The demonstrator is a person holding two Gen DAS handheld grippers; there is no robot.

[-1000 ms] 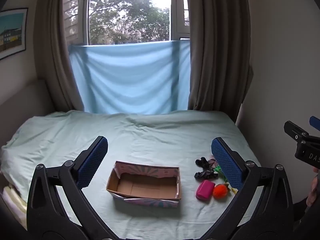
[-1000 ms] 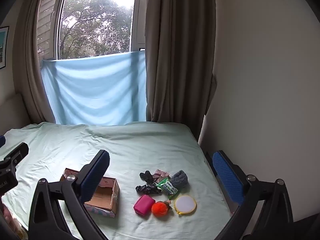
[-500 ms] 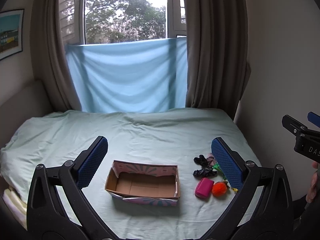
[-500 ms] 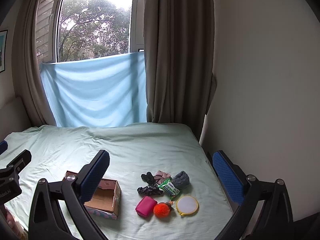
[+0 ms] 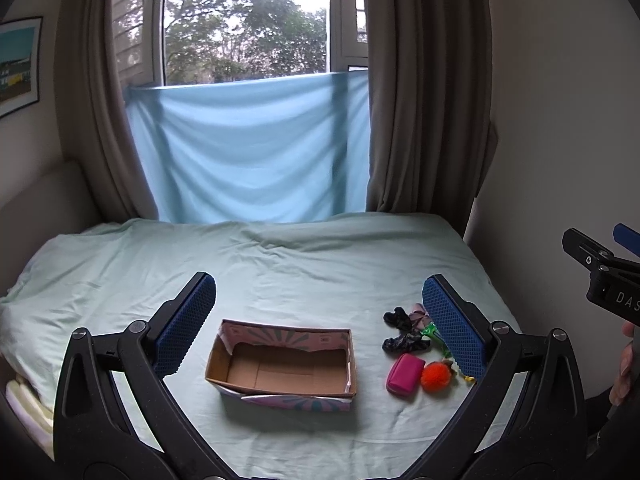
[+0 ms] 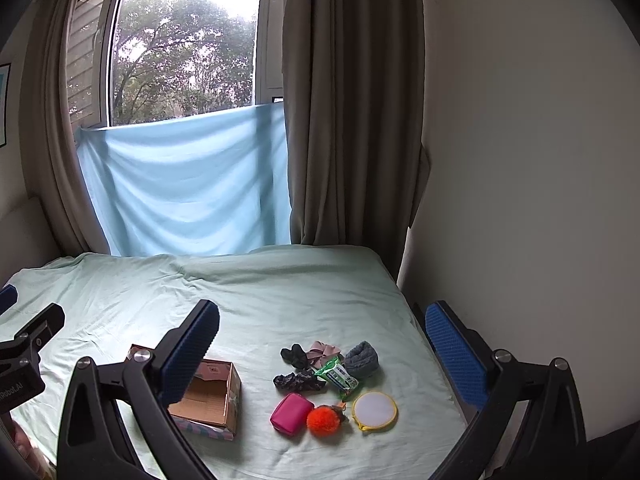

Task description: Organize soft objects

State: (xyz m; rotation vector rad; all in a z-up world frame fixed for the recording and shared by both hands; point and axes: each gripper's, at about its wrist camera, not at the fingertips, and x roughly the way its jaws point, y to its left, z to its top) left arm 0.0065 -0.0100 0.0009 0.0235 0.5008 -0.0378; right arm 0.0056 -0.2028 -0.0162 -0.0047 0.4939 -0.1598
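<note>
An open cardboard box [image 5: 282, 368] with a patterned outside sits on the bed; it also shows in the right wrist view [image 6: 208, 398]. To its right lies a cluster: pink pouch [image 6: 292, 413], orange pom-pom [image 6: 325, 420], round white-and-yellow pouch [image 6: 375, 410], green packet [image 6: 337, 374], dark scrunchies [image 6: 298, 381], pink bow [image 6: 322, 350], grey knit item [image 6: 361, 359]. My left gripper [image 5: 320, 324] is open and empty, above the box. My right gripper [image 6: 322, 346] is open and empty, above the cluster.
The bed [image 5: 280, 264] has a pale green sheet. A blue cloth [image 5: 252, 152] hangs under the window between brown curtains. A wall [image 6: 520, 160] runs close along the bed's right edge. The right gripper shows at the left wrist view's right edge [image 5: 608, 276].
Both grippers have risen and drawn back slightly; the box and the objects sit a little lower in view. Nothing on the bed has moved.
</note>
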